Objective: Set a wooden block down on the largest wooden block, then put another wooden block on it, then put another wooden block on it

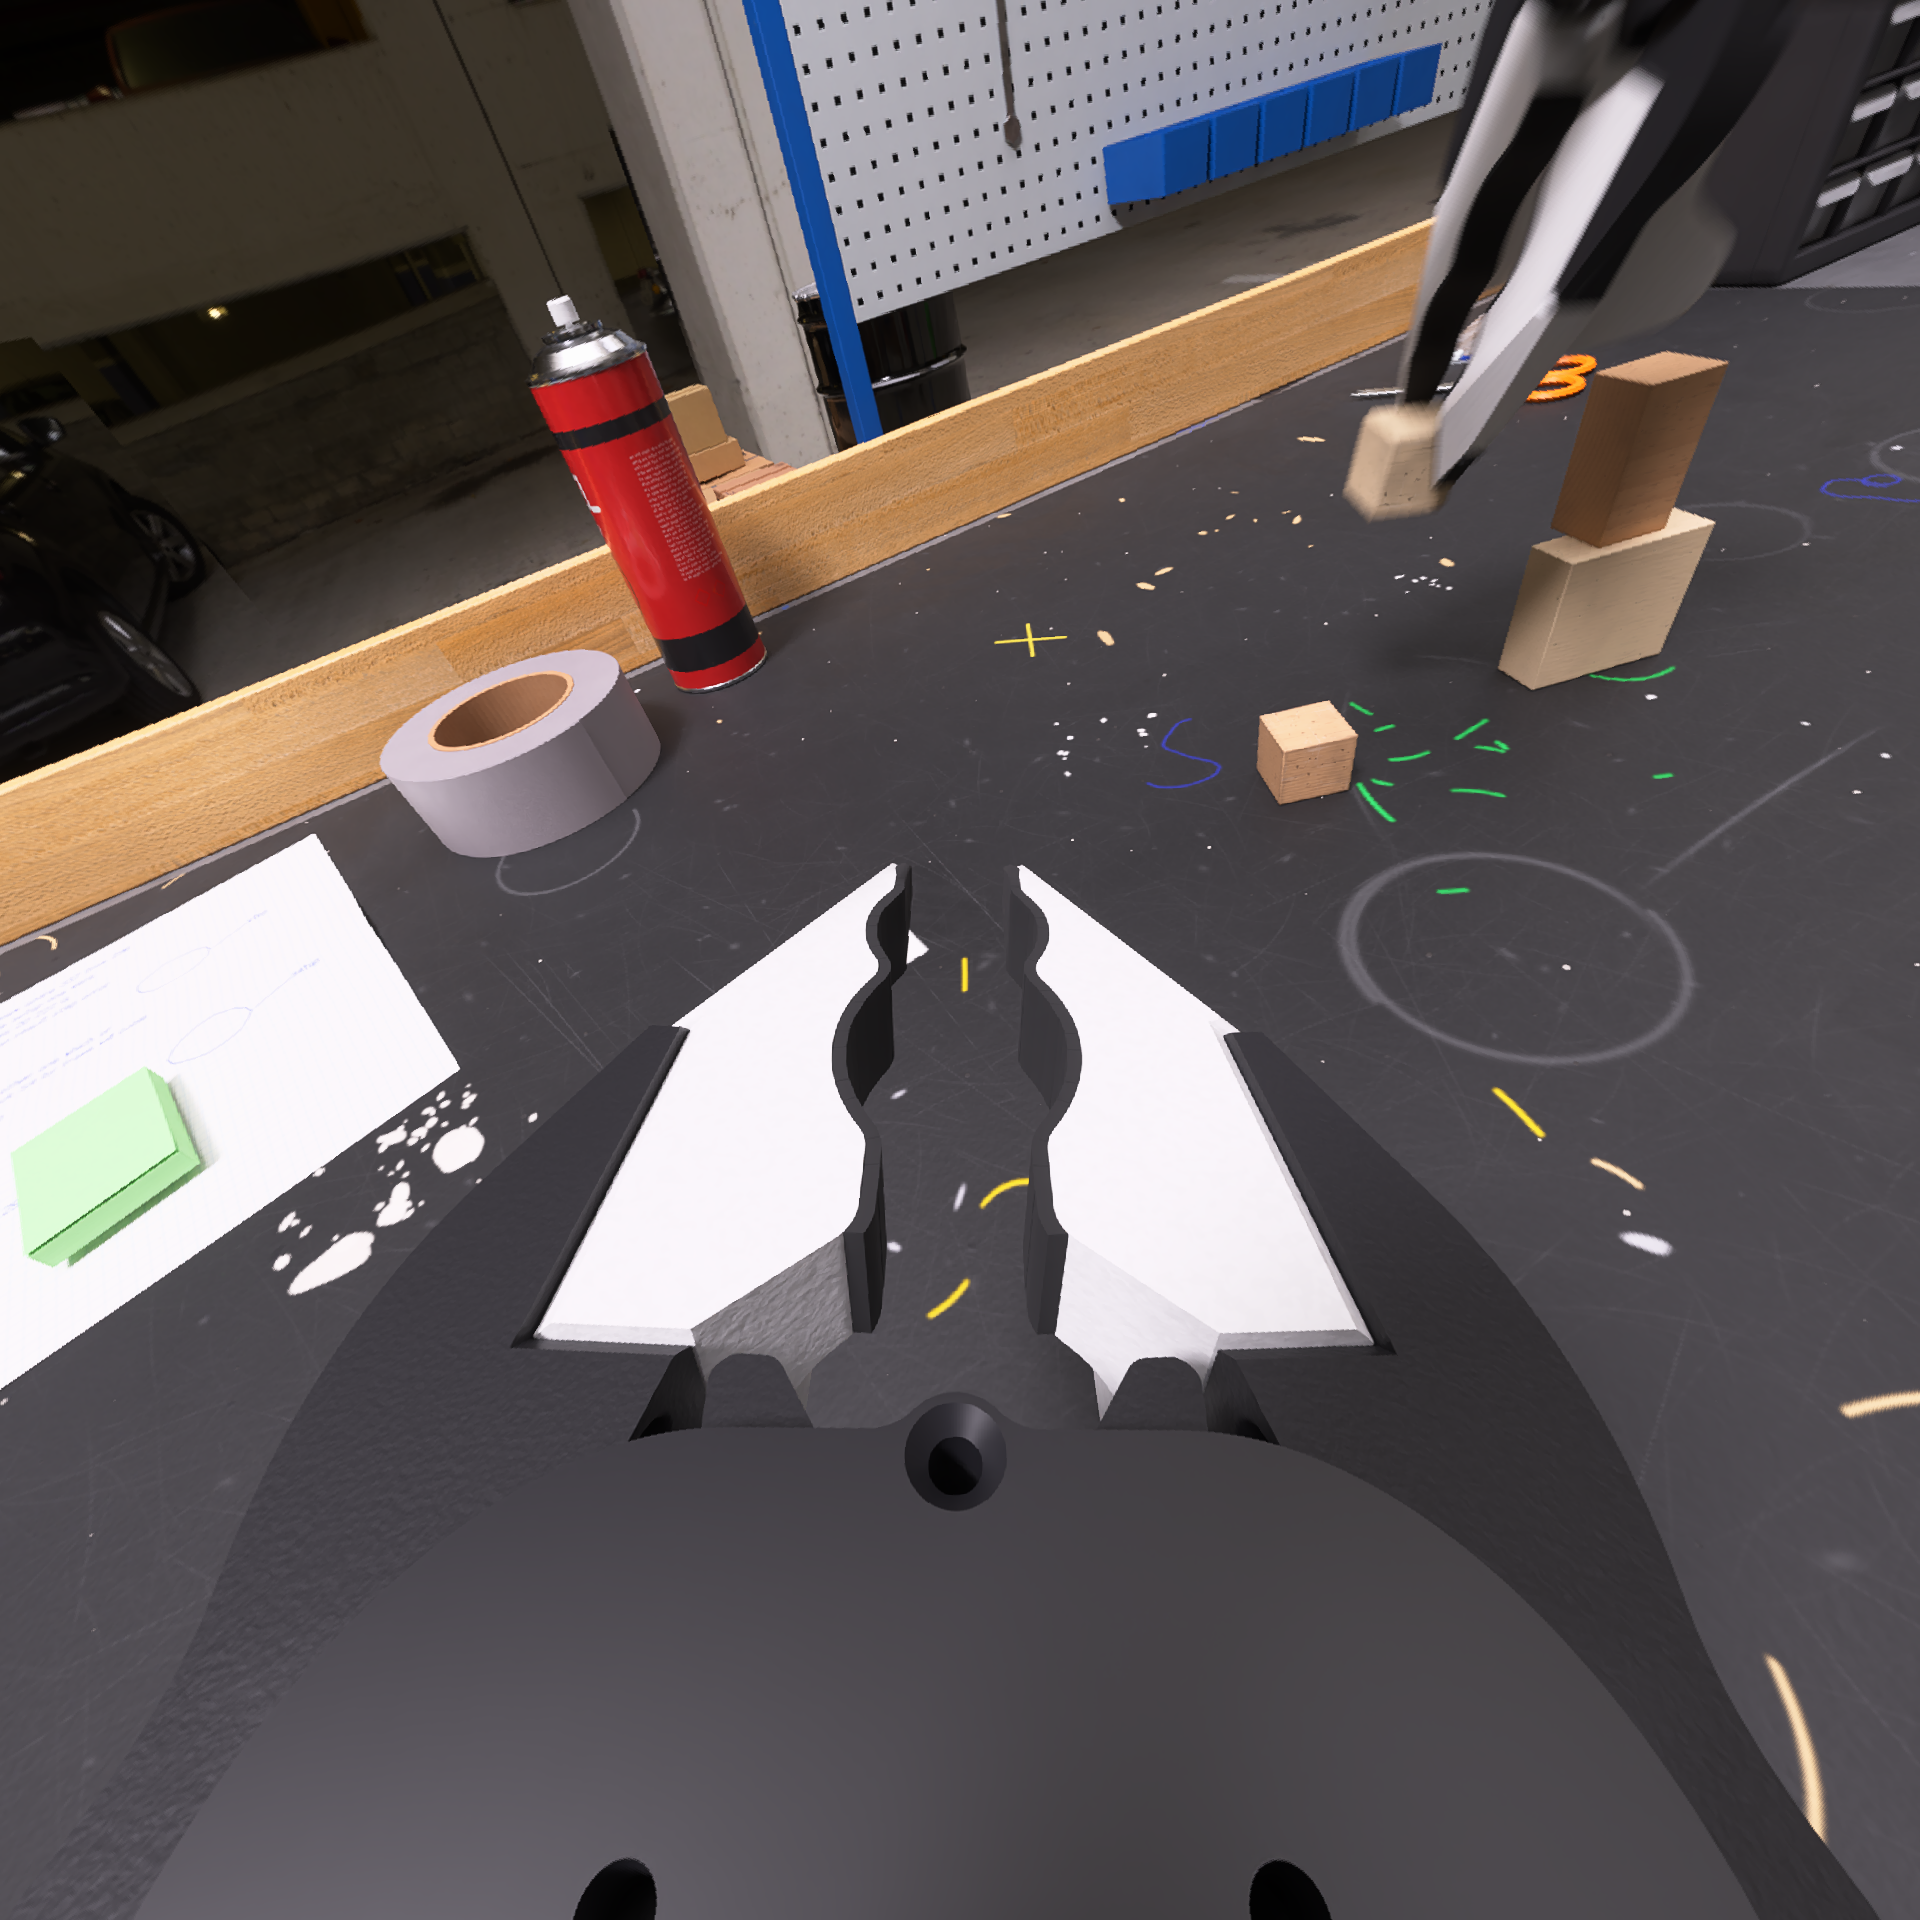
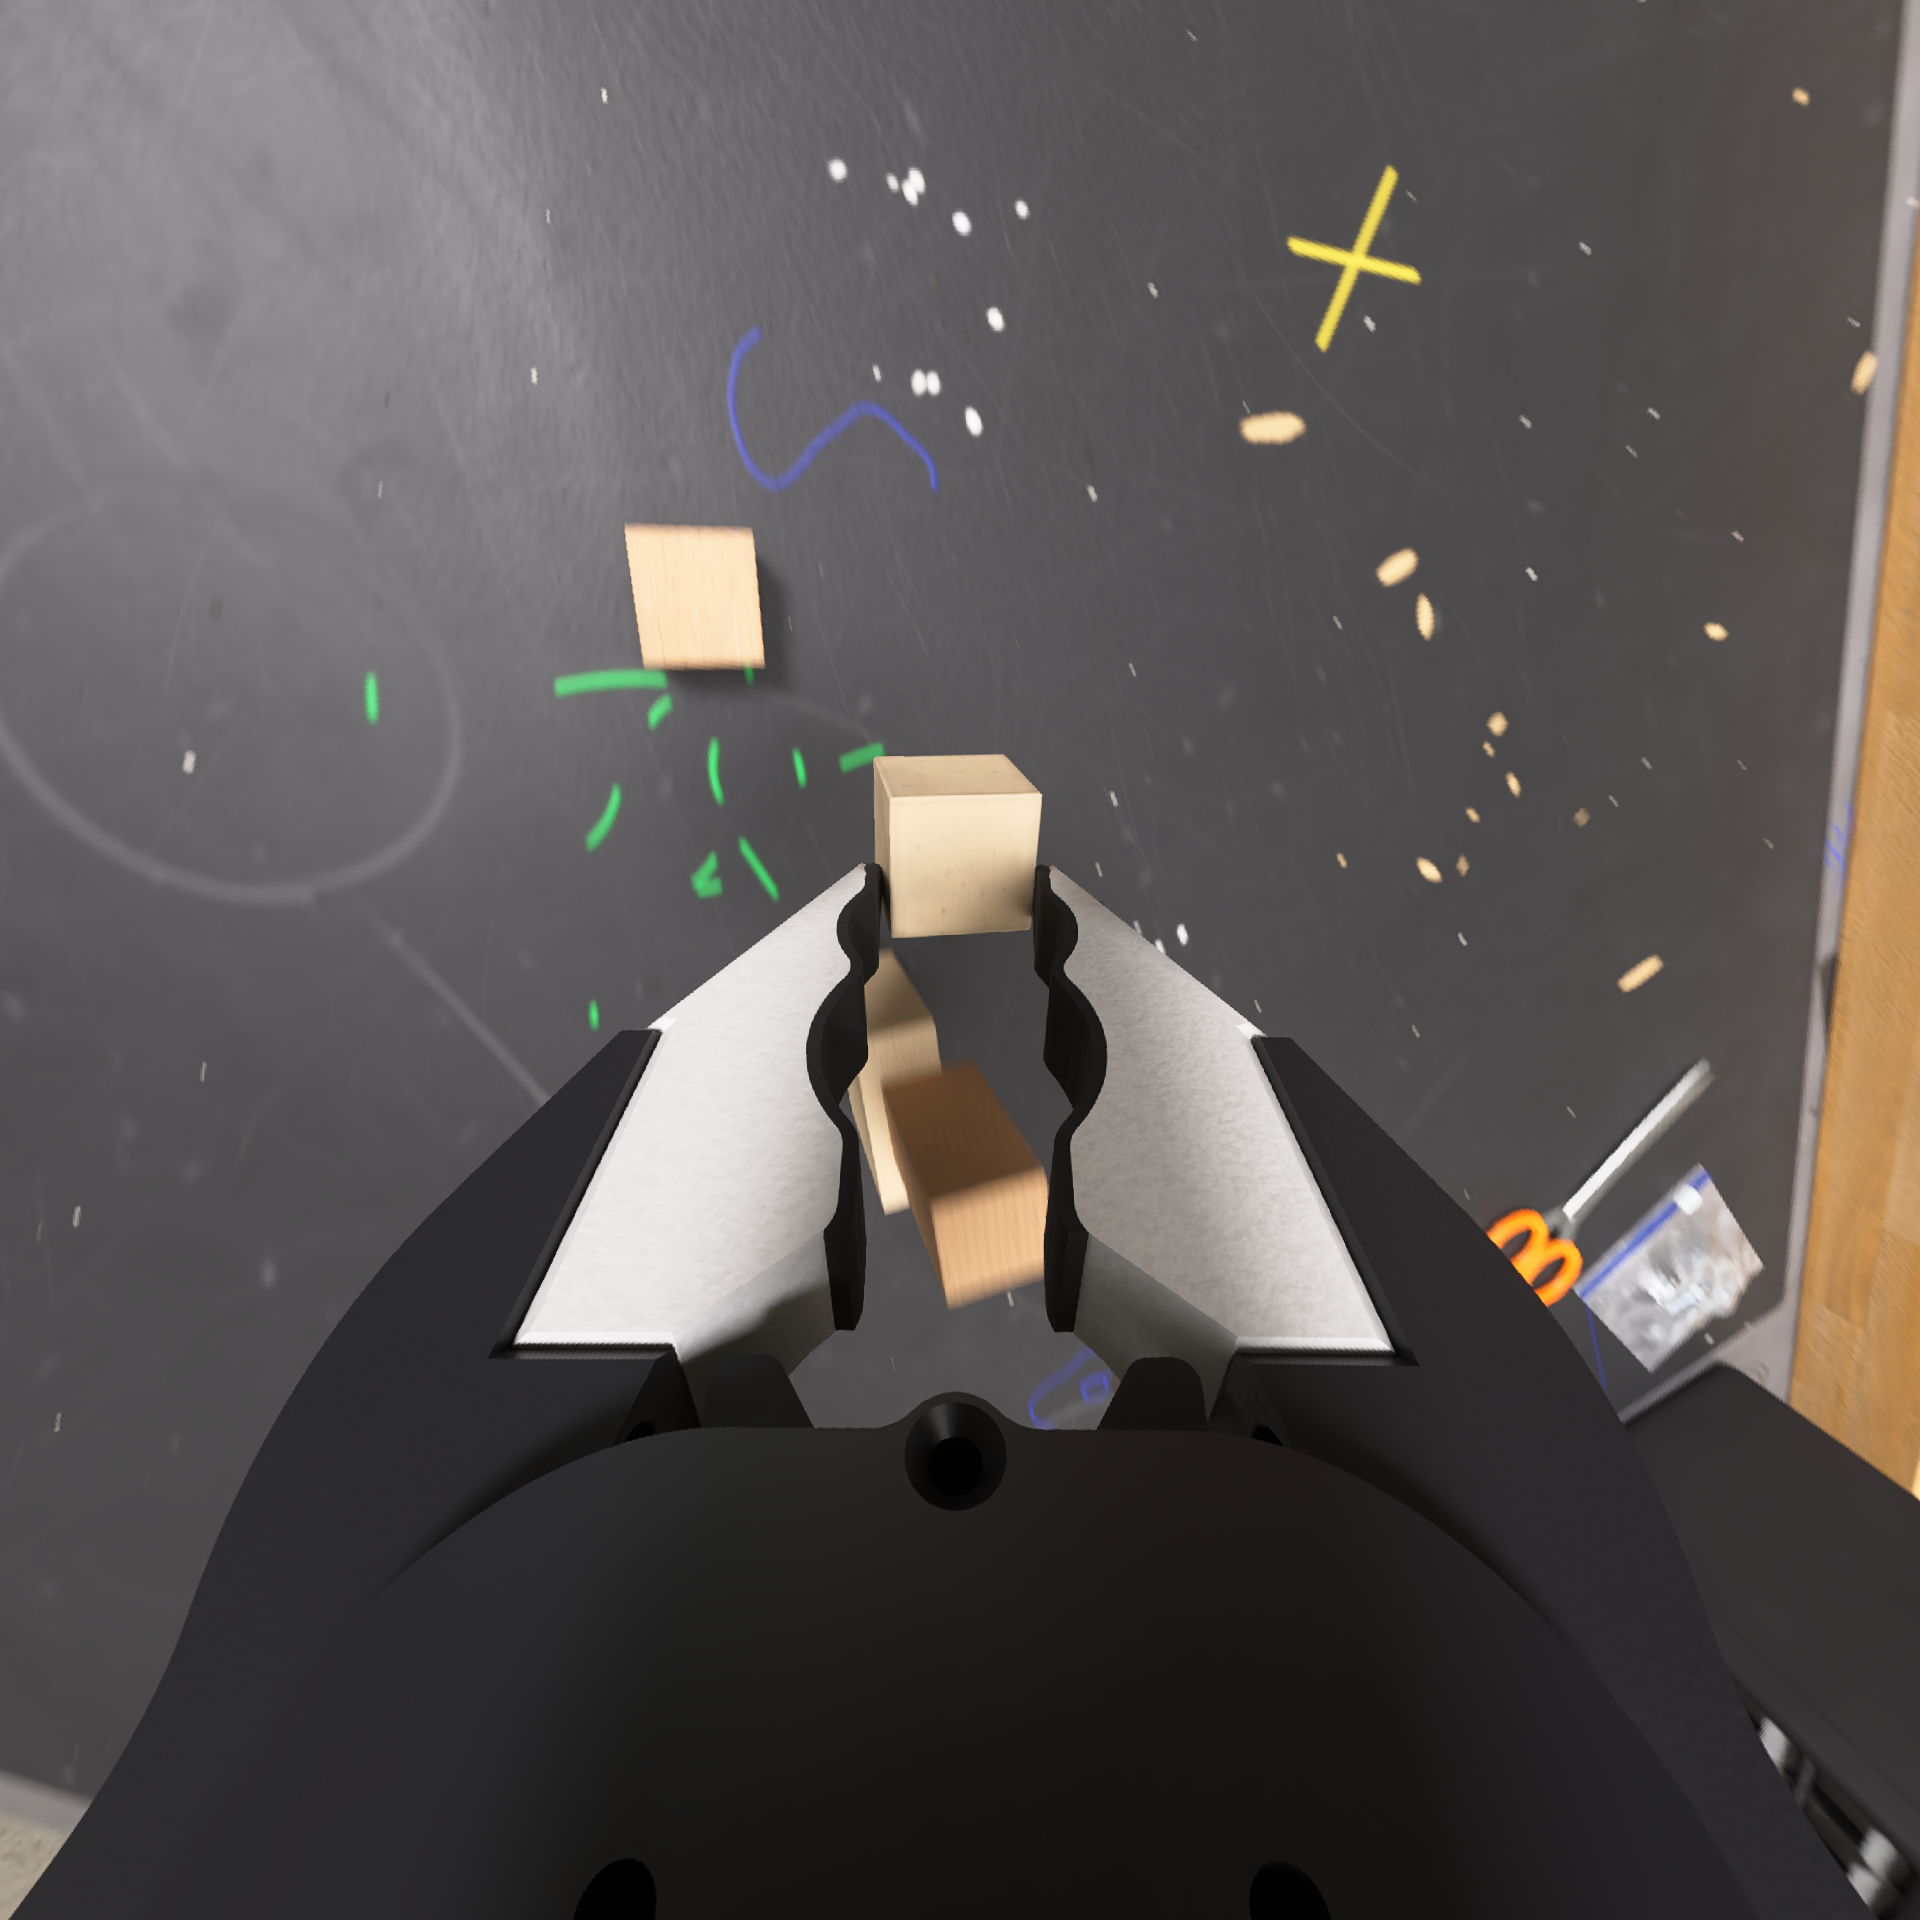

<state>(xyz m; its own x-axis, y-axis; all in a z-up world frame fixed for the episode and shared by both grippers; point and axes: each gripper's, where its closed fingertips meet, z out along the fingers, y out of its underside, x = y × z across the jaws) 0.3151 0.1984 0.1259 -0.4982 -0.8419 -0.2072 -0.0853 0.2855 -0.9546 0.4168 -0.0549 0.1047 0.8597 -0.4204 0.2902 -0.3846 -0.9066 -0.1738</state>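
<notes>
I hold a small pale cube (image 2: 956,847) at the very tips of my right gripper (image 2: 956,904), jaws closed on its two side faces, most of the cube sticking out past them. In the left wrist view it hangs in the air at about 10 o'clock from the stack, level with the brown block's upper half and well clear of it.

The stack: a large pale block (image 1: 1600,597) sits on the table (image 1: 1143,1039), and a darker brown block (image 1: 1636,447) stands on it, tall and narrow, set toward the far edge. A second small cube (image 1: 1306,750) lies loose on the table at about 8 o'clock from the stack, among green scribbles.

Risks as I judge them:
- The tip-only grip is shallow; a jolt could make the cube pivot or slip out.
- The brown block's top face is small. An off-centre release would tip the cube off.
- The brown block looks top-heavy; a sideways brush from my fingers (image 2: 1143,1039) or the cube could topple it.
- In the right wrist view the stack shows blurred between my fingers, below the cube, so alignment is hard to read.

My left gripper (image 1: 961,904) hovers low over the table, jaws slightly apart, holding nothing. A roll of tape (image 1: 520,753) and a red spray can (image 1: 649,509) are at its 10 to 11 o'clock, well apart from the stack.
</notes>
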